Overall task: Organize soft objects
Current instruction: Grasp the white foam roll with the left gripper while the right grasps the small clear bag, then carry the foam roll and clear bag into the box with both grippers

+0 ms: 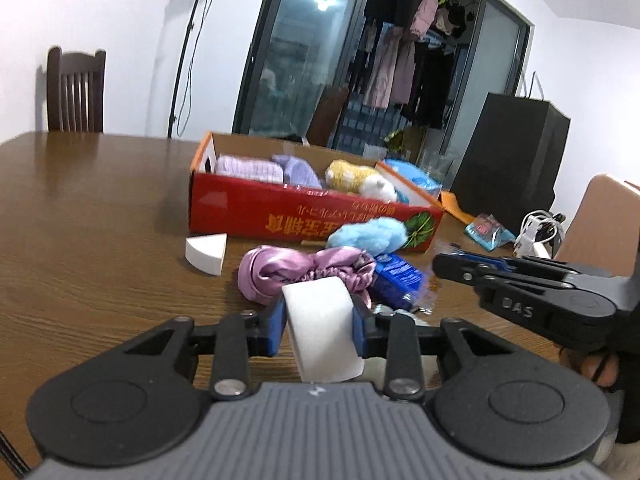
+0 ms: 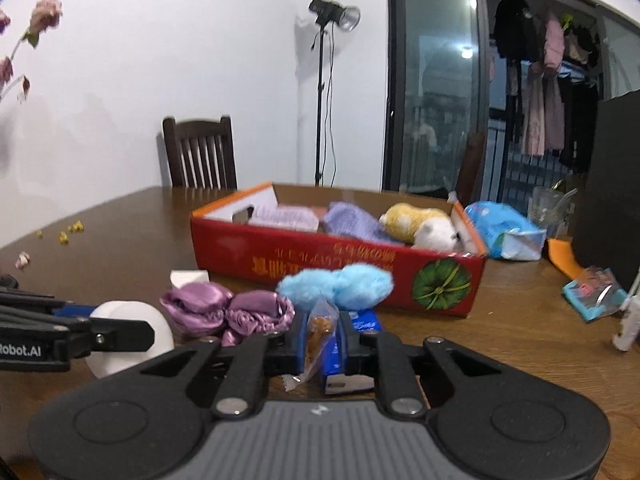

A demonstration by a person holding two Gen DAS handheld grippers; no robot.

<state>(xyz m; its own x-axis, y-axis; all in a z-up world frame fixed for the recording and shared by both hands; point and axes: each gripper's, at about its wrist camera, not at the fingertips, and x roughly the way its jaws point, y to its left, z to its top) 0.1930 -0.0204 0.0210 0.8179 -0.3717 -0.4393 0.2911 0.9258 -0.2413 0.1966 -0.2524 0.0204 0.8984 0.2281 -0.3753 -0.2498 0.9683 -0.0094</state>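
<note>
My left gripper (image 1: 320,312) is shut on a white foam block (image 1: 324,336), which is squeezed between its blue pads; the right wrist view shows the same block (image 2: 128,316) at the left. My right gripper (image 2: 320,328) is shut on a small clear snack packet (image 2: 318,334) with brown contents. A red cardboard box (image 1: 304,216) behind them holds purple knits and a yellow-white plush (image 2: 420,224). In front of the box lie a blue fluffy ball (image 2: 340,284), a purple satin scrunchie (image 1: 296,272), a white foam wedge (image 1: 206,254) and a blue packet (image 1: 398,280).
A blue tissue pack (image 2: 504,232), a glass (image 2: 548,208), a teal packet (image 2: 596,292) and a black box (image 1: 508,168) stand to the right of the red box. A wooden chair (image 2: 200,152) and a lamp stand (image 2: 320,100) are behind the table.
</note>
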